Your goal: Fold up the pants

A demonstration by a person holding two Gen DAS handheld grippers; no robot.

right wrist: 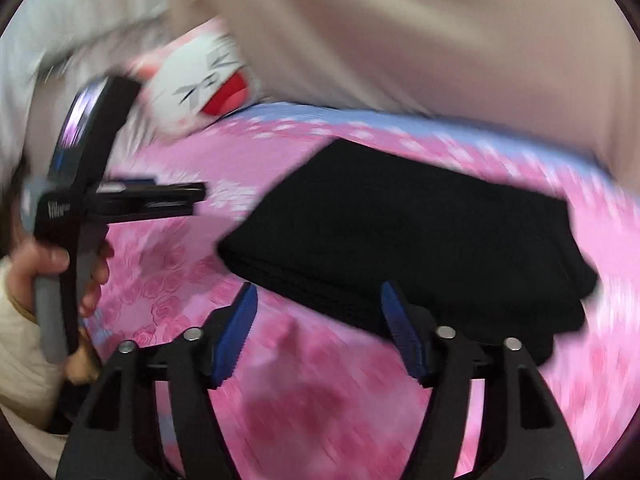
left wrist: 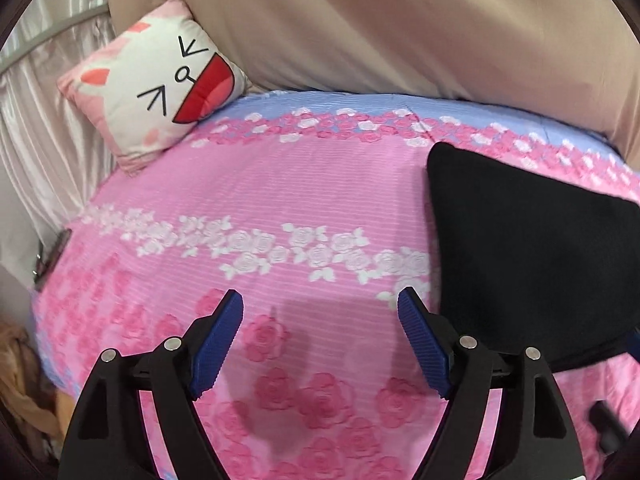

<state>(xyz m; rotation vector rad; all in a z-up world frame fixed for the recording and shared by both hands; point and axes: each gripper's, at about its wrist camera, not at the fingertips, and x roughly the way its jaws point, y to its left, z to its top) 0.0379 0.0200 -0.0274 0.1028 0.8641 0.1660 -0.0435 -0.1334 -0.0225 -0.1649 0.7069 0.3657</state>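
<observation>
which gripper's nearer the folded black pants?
Right. The right gripper hangs open just at the near edge of the folded black pants; the left gripper sits beside them over bare bedspread.

The right wrist view is motion-blurred: cartoon pillow (right wrist: 208,92) and floral bedspread (right wrist: 160,280) smear. In the left wrist view, the black folded pants (left wrist: 532,256) are cut off at the right edge.

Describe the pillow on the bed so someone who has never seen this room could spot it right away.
Start at the pink rose-print bedspread. At its far corner, beside the beige headboard, leans a square pillow. Its white cartoon face with an open red mouth sets it apart.
</observation>
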